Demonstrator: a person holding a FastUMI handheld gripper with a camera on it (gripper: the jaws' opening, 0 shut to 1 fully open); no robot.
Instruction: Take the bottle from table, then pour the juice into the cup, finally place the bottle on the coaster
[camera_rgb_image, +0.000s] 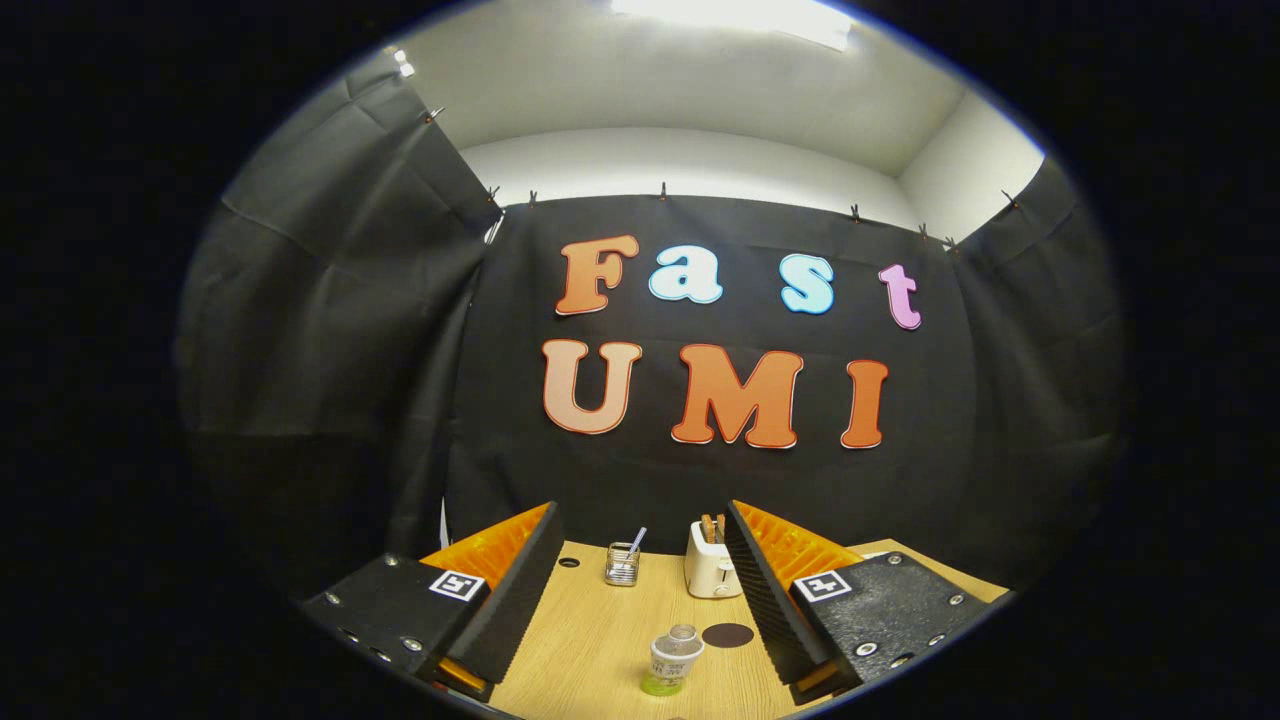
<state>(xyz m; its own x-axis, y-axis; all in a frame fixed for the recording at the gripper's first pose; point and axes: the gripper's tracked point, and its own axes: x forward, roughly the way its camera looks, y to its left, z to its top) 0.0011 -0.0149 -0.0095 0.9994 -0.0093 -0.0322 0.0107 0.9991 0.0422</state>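
Your gripper is spread wide; the bottle stands upright between its fingers, coaster at two o'clock.

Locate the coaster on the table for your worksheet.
In the gripper view, the dark round coaster lies on the table between the open gripper fingers, beside the bottle, nearer than the toaster.

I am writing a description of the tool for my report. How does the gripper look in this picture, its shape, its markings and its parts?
The gripper has two long wedge-shaped fingers with ribbed inner faces. Each finger sits on a flat dark block with round screw heads, and each block bears a small square black-and-white marker. No cable and no sleeve can be seen.
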